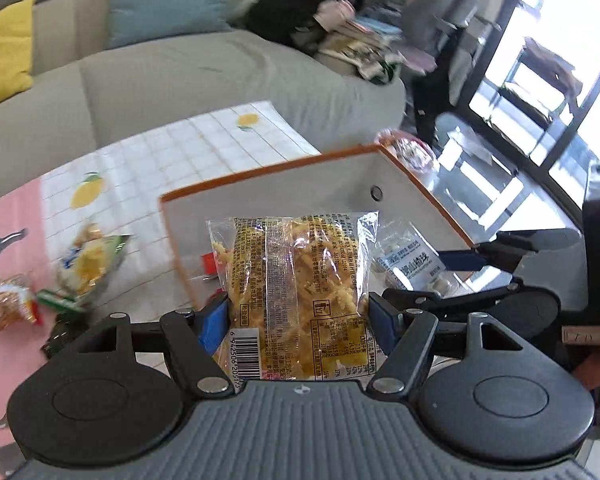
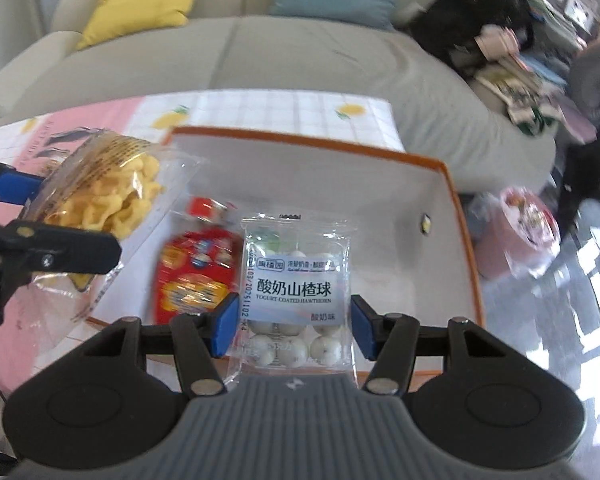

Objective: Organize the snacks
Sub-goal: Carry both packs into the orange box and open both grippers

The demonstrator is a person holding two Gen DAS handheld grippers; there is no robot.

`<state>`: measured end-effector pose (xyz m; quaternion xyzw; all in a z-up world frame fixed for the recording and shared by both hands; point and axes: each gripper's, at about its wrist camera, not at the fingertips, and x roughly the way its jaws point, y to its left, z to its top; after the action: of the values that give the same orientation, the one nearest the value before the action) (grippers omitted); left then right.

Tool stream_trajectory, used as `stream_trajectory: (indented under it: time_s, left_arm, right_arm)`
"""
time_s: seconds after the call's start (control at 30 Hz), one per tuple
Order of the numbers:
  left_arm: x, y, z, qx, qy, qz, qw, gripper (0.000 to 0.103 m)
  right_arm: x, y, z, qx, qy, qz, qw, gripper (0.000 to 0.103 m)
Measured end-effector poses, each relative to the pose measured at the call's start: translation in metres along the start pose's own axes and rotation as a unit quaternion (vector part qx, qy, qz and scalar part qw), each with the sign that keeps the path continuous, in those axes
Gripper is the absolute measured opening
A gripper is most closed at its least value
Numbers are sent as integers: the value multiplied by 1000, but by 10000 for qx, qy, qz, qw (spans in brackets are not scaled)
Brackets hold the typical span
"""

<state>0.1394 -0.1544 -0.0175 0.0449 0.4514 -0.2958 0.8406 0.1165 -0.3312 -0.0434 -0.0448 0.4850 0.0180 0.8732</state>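
My left gripper (image 1: pixel 296 320) is shut on a clear packet of yellow twisted chips (image 1: pixel 296 280), held over the white box with orange rim (image 1: pixel 284 168). In the right wrist view the same chip packet (image 2: pixel 104 200) hangs at the left over the box's near left corner. My right gripper (image 2: pixel 292 322) is shut on a small packet of yogurt-coated hawthorn balls (image 2: pixel 294 280), above the box (image 2: pixel 320 184). A red snack pouch (image 2: pixel 196 272) lies inside the box. The hawthorn packet (image 1: pixel 408 256) and the right gripper's fingers (image 1: pixel 460 260) show at the right of the left wrist view.
Several loose snack packets (image 1: pixel 80 264) lie on the pink and lemon-print tablecloth (image 1: pixel 172 160) left of the box. A grey sofa (image 2: pixel 300 56) with yellow and blue cushions stands behind the table. Clutter and a pink bag (image 2: pixel 528 224) sit to the right.
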Motion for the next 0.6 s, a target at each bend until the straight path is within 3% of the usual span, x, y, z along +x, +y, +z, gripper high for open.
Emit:
stream_trajectory:
  time_s: [0.6]
  left_arm:
    - [90,1,12,-104,1083,-148,9940,81]
  right_arm:
    - [75,-22,11,-420,1050,-4,9936,58]
